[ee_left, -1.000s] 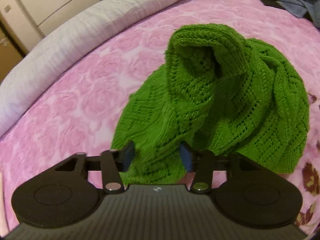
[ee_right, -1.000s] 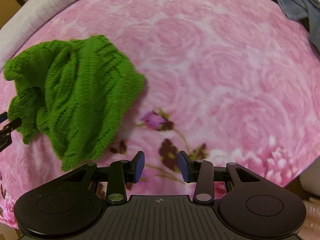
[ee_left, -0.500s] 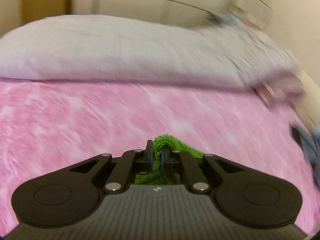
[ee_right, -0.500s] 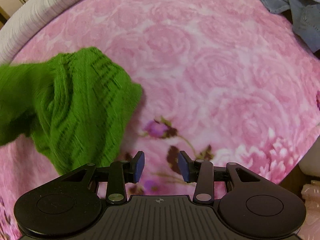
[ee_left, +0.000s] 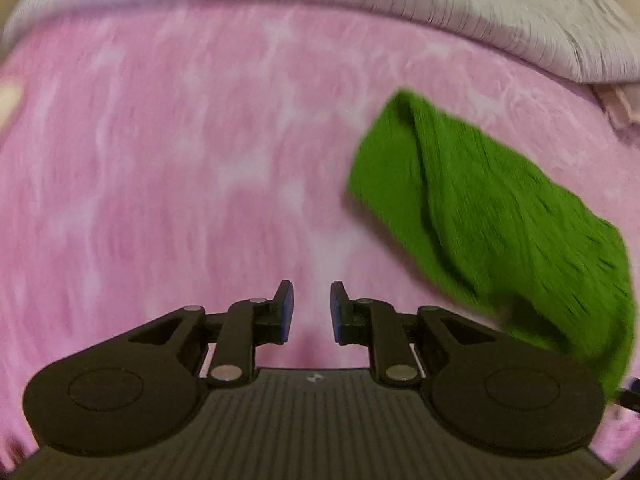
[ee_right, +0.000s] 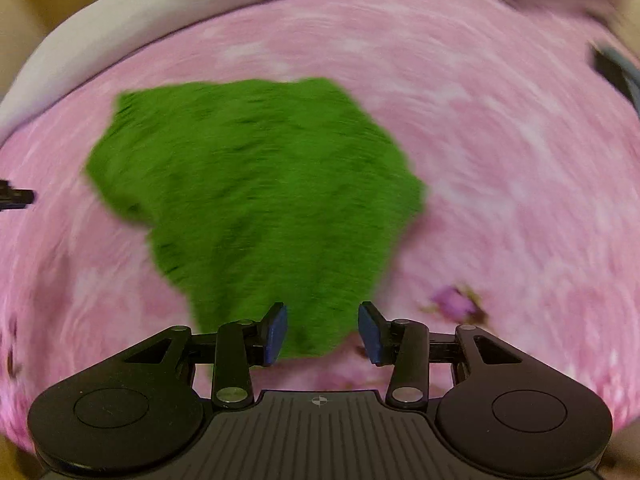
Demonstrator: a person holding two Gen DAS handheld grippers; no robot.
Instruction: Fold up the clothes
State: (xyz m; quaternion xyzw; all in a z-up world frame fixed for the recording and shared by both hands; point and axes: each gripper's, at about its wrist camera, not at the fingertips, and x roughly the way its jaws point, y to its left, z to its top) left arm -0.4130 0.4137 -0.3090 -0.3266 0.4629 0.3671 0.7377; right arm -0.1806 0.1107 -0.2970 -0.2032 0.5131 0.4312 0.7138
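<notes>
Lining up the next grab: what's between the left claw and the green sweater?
Only bare pink floral blanket, per the left wrist view. The left claw, opening, holds nothing; the green sweater lies off to its right.

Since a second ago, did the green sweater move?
Yes. In the right wrist view the green sweater went from the left edge toward the middle of the pink blanket.

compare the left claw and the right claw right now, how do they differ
The left claw has a narrow gap with only the pink blanket behind it; the right claw stands wider, with the green knit garment showing between its pads. The garment lies off to the right of the left claw but straight ahead of the right claw. Shared: both have blue pads, are opening, and grip nothing.
</notes>
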